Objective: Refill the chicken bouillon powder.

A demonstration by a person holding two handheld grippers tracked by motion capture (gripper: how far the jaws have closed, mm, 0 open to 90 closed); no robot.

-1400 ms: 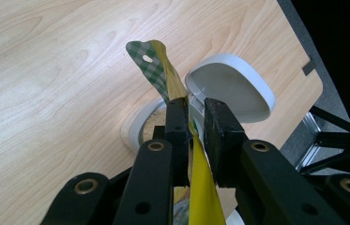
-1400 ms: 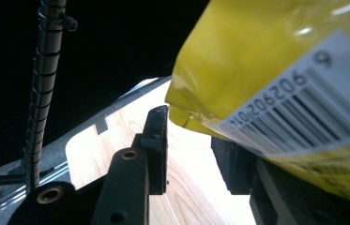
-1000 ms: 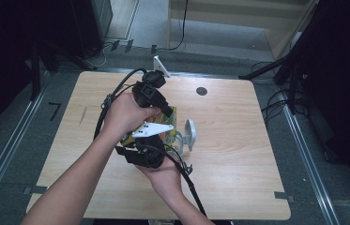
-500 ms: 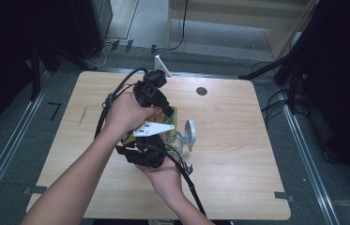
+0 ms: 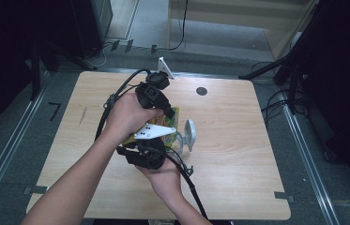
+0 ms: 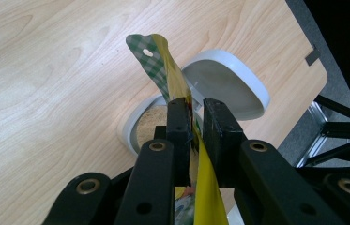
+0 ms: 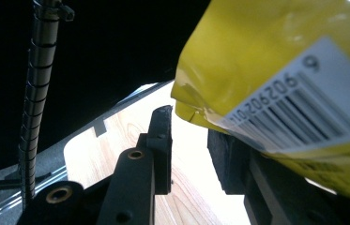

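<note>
Hands hide most of yellow bag (image 5: 168, 123) from above. L gripper (image 6: 195, 117) clamped on bag, jaws just tightened. R gripper (image 7: 189, 140) jaws apart, grip unclear. No shift since earlier.

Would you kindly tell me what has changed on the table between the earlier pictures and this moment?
Nothing visibly changed. The left gripper stays clamped on the yellow packet above the open jar. The right gripper stays by the packet's barcode end with its fingers apart. Both hands are where they were.
</note>
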